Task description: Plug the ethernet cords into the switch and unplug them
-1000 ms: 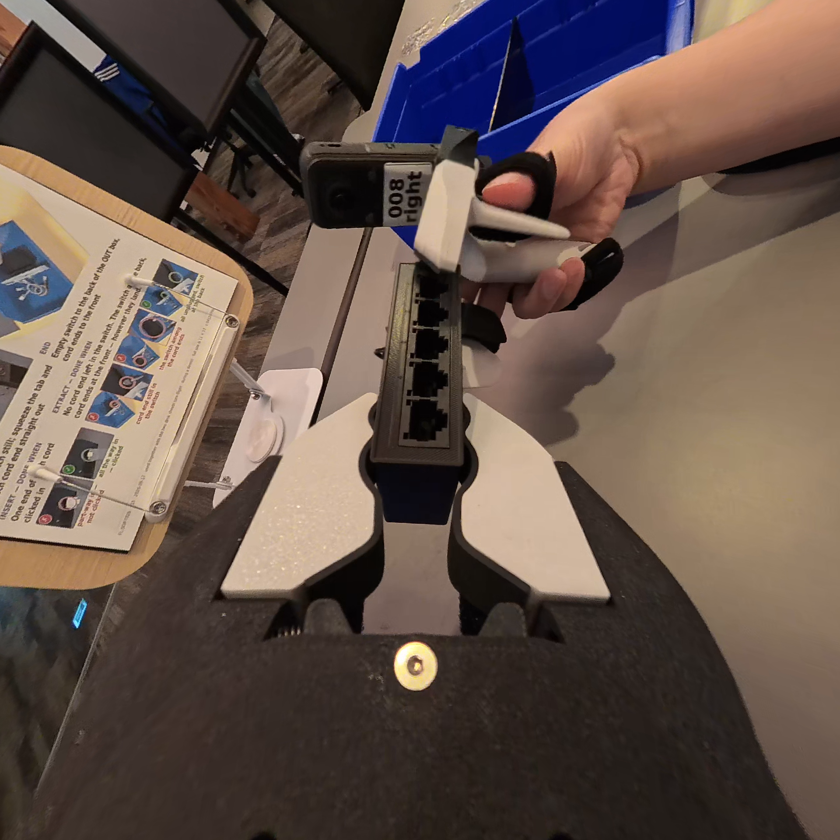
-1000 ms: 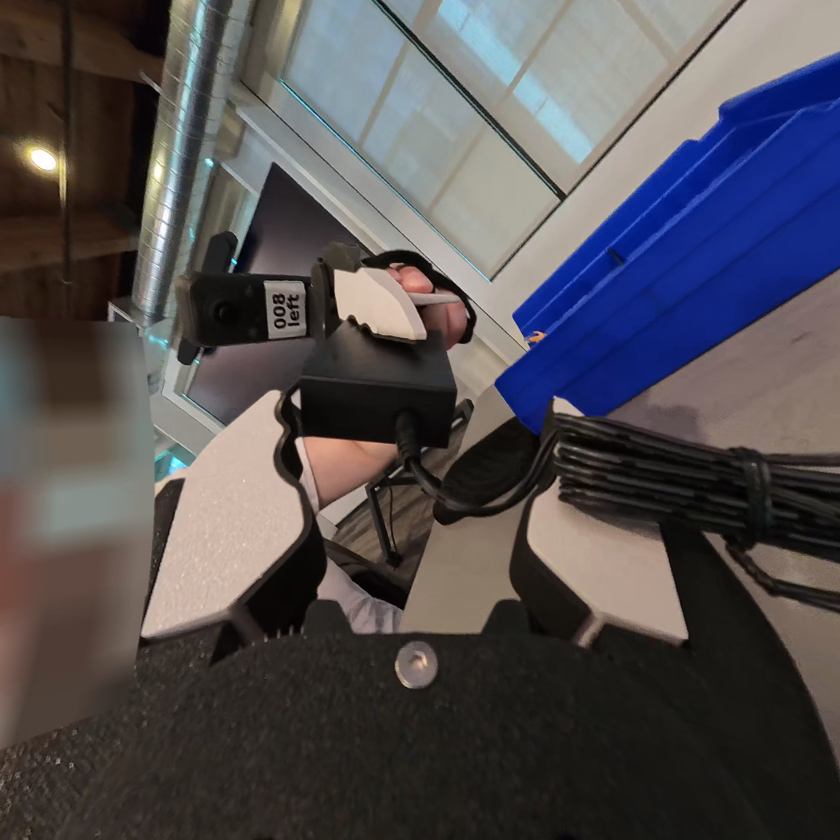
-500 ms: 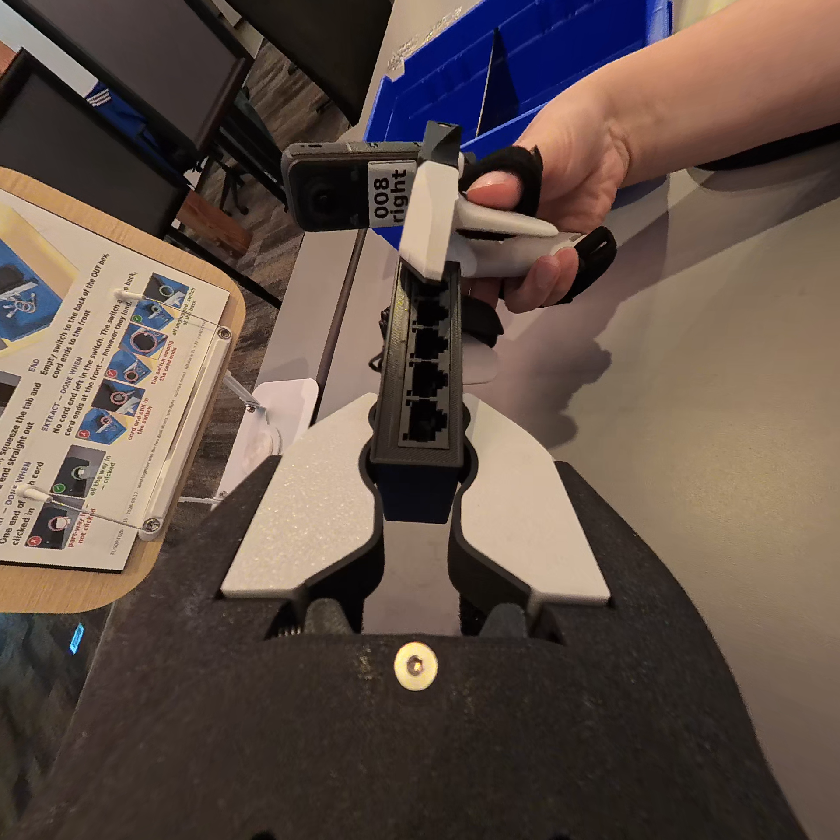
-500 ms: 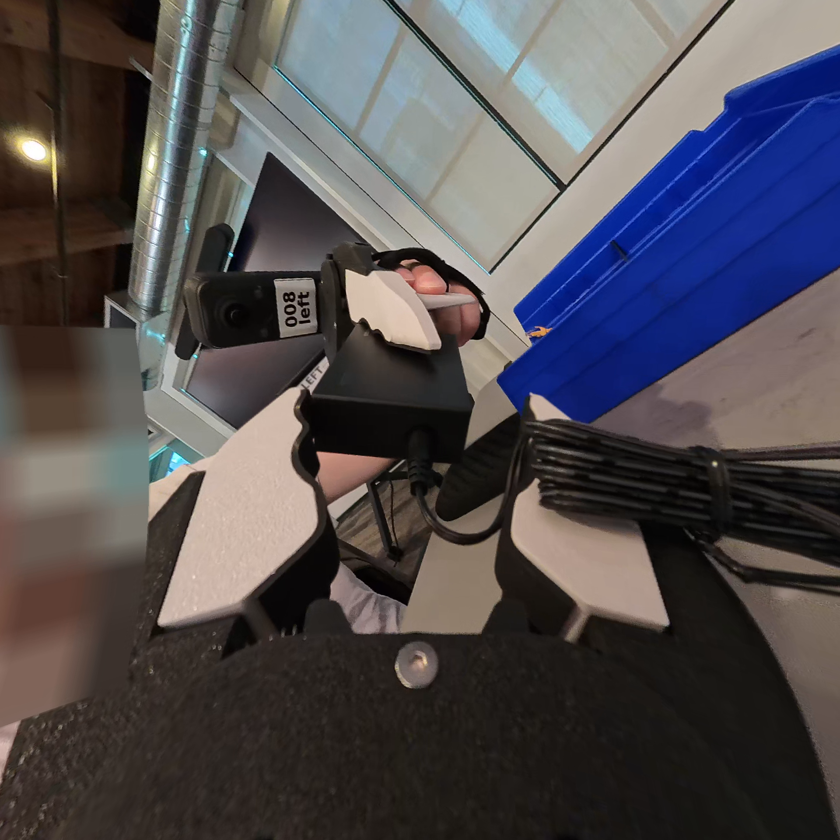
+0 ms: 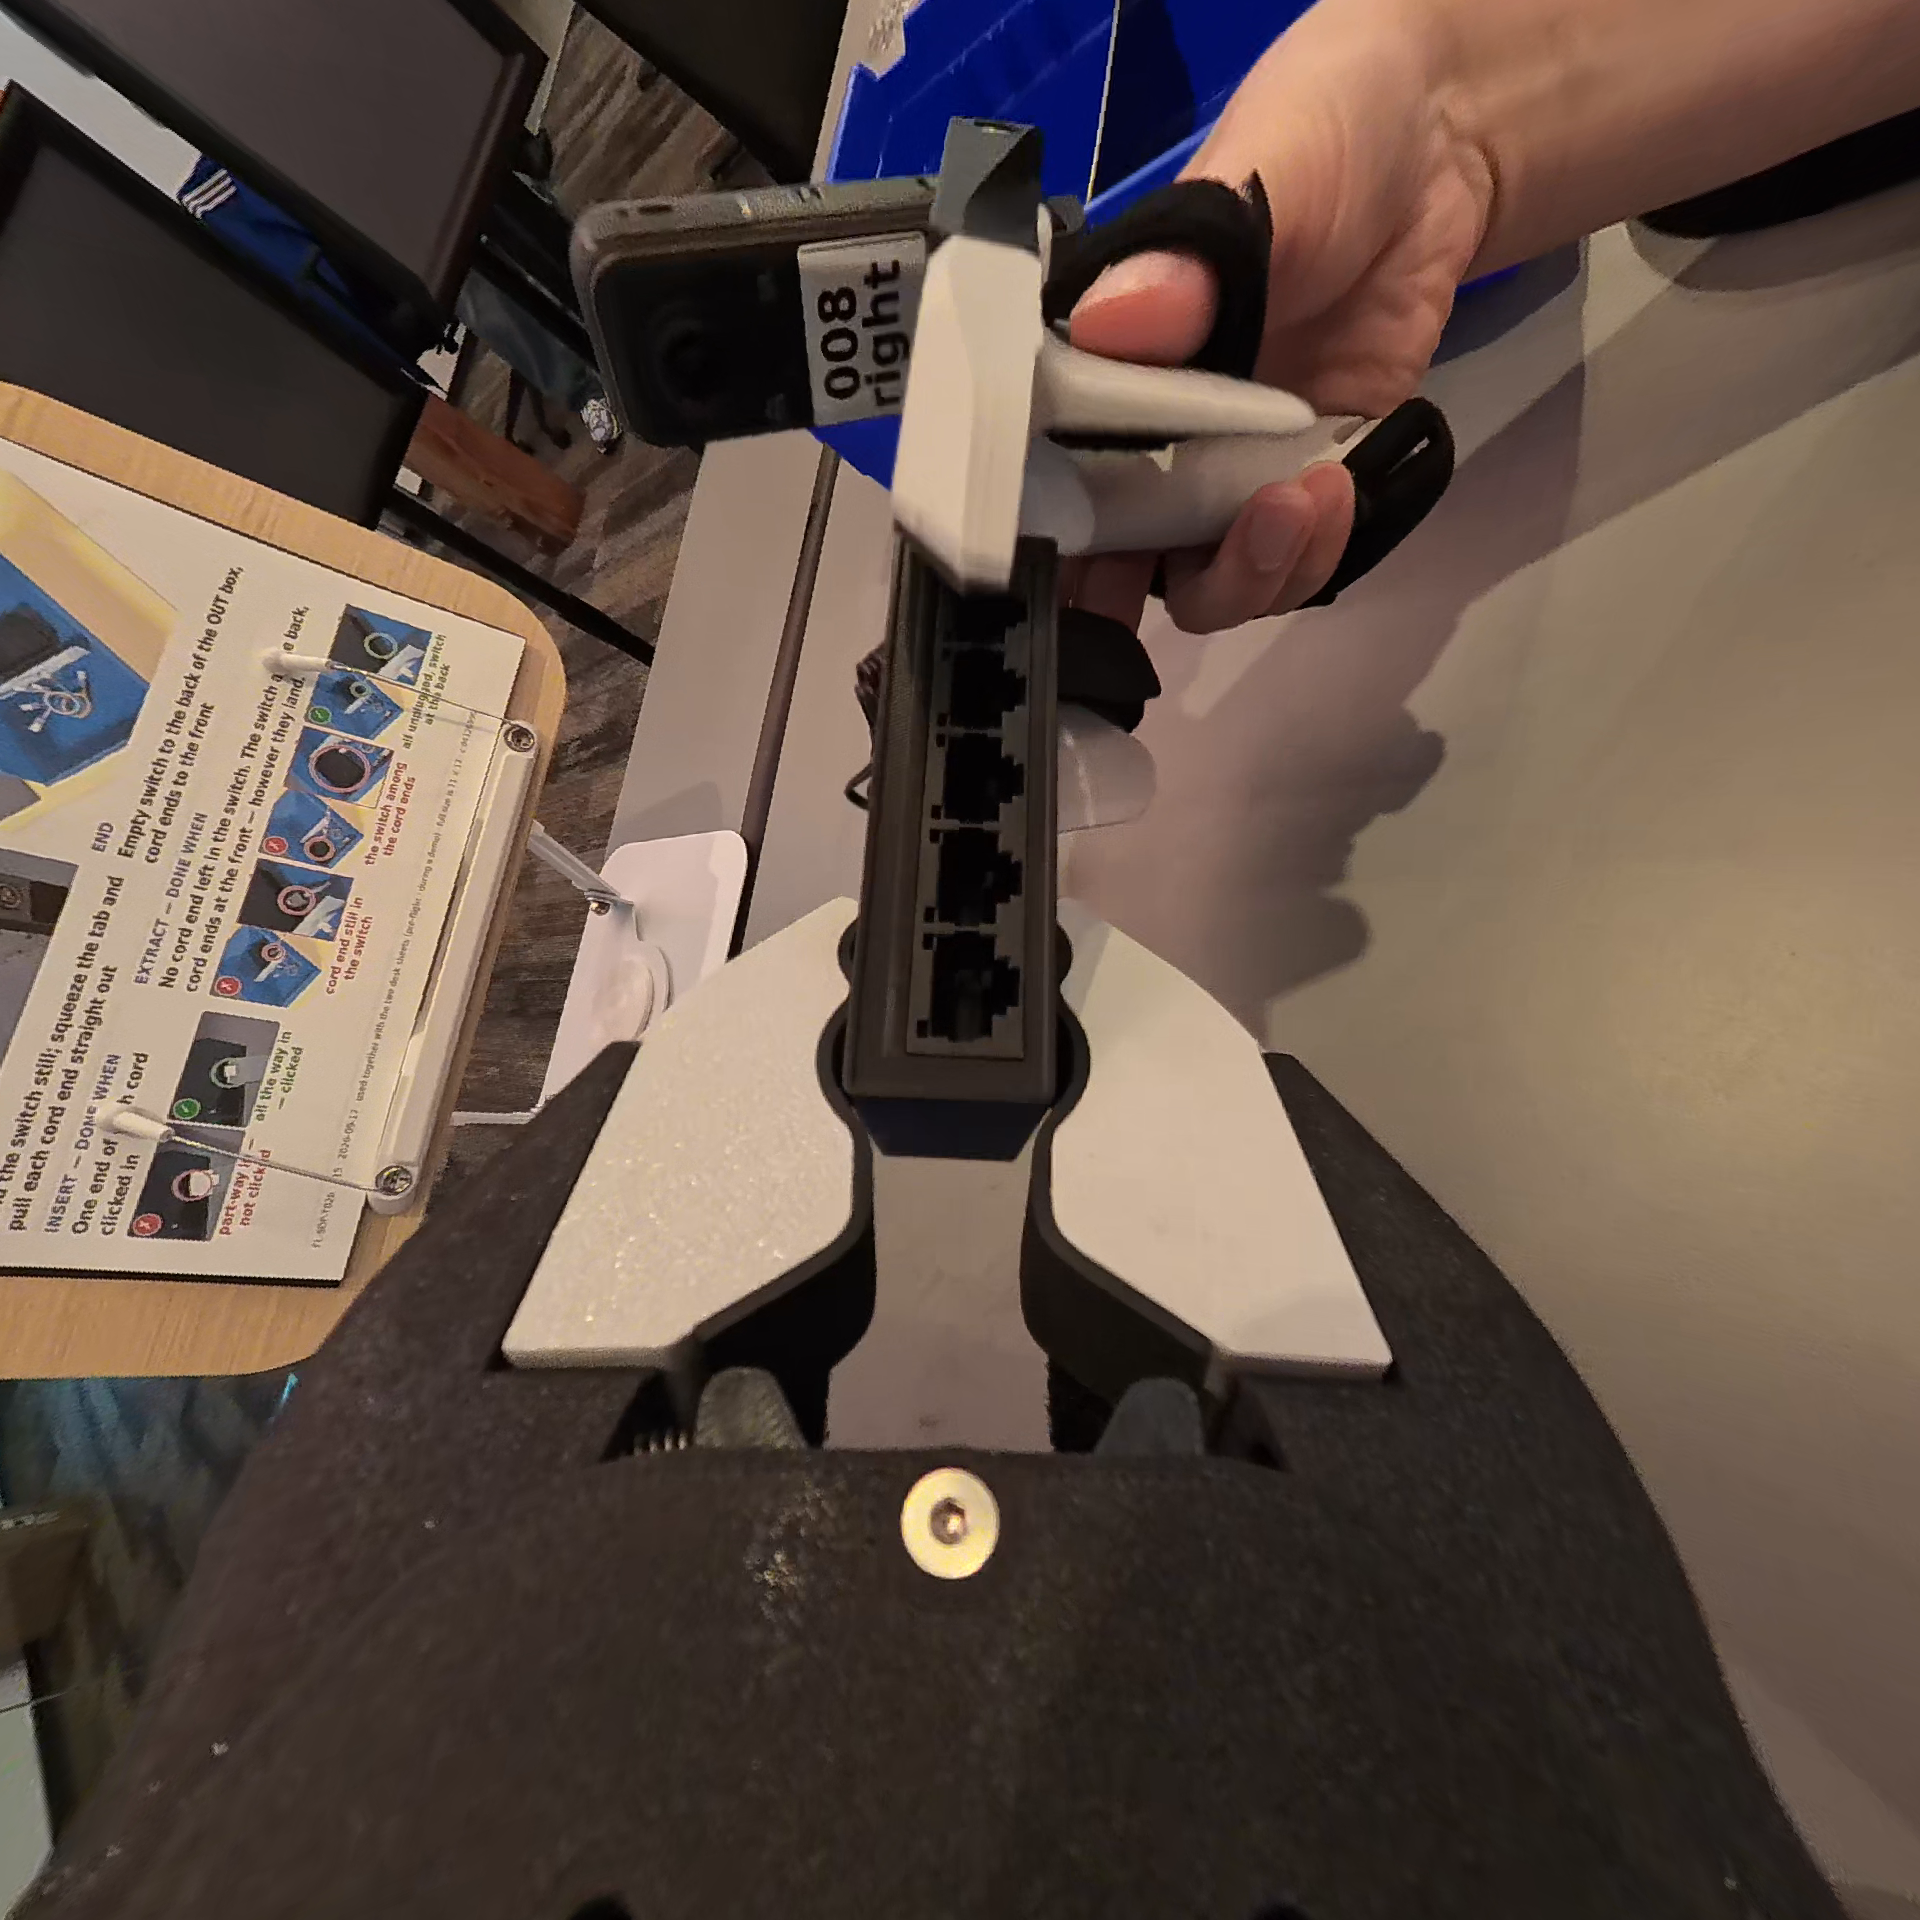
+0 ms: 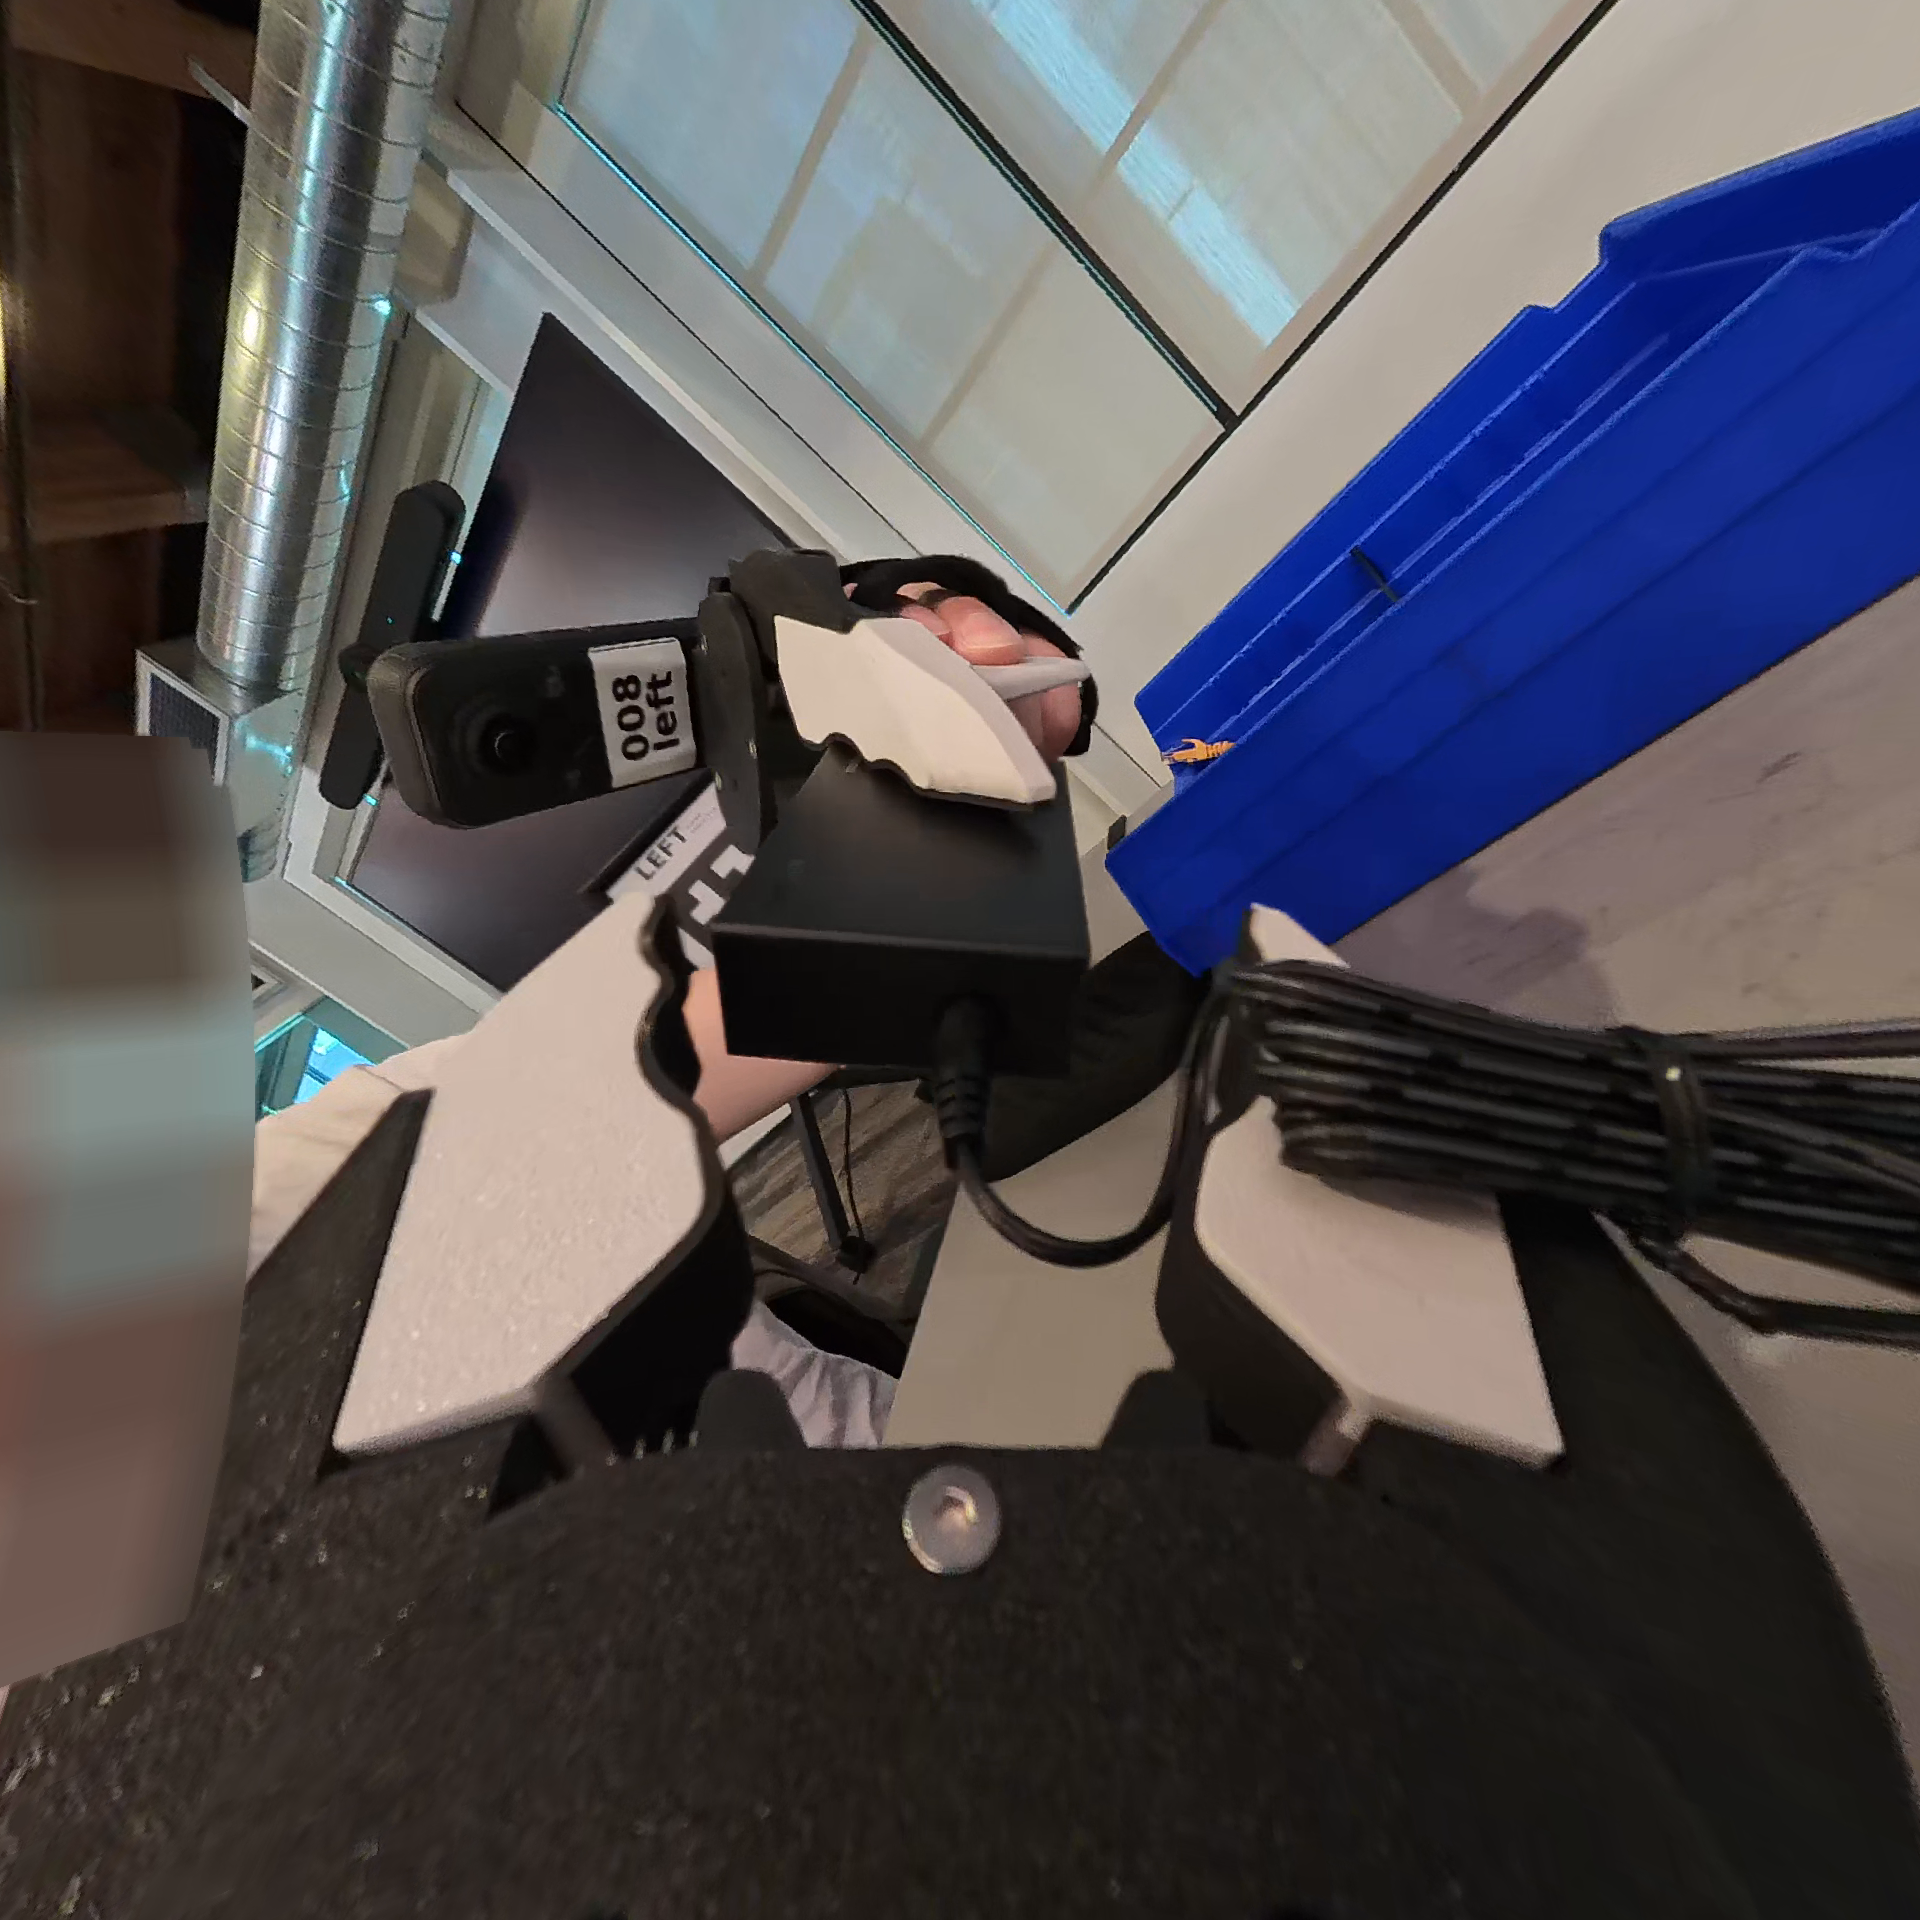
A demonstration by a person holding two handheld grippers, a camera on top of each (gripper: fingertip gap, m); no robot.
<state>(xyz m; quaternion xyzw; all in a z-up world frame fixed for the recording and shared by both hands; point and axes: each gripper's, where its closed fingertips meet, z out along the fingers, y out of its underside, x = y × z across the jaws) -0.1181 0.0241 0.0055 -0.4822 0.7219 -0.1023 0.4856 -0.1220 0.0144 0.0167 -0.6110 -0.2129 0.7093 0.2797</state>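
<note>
My left gripper (image 5: 951,997) is shut on one end of the black switch (image 5: 961,831), held up off the table with its row of empty ports facing the left wrist camera. In the right wrist view the switch (image 6: 904,914) shows its back, with a black power cord (image 6: 1039,1236) plugged in. My right gripper (image 6: 961,935) is open and straddles the switch's far end; its pads stand clear of it. One of its white fingers (image 5: 966,416) shows over the switch's far end in the left wrist view.
A tied bundle of black cable (image 6: 1558,1101) lies on the grey table (image 5: 1558,935) beside a blue bin (image 6: 1558,623), which holds an orange plug (image 6: 1195,748). An instruction sheet (image 5: 208,883) on a wooden board and a white stand base (image 5: 665,914) are at the left. The grippers are tip to tip, or close to it.
My right gripper's fingers narrowed, then widened again, and it came closer around the switch's far end. My left gripper kept its hold on the switch.
</note>
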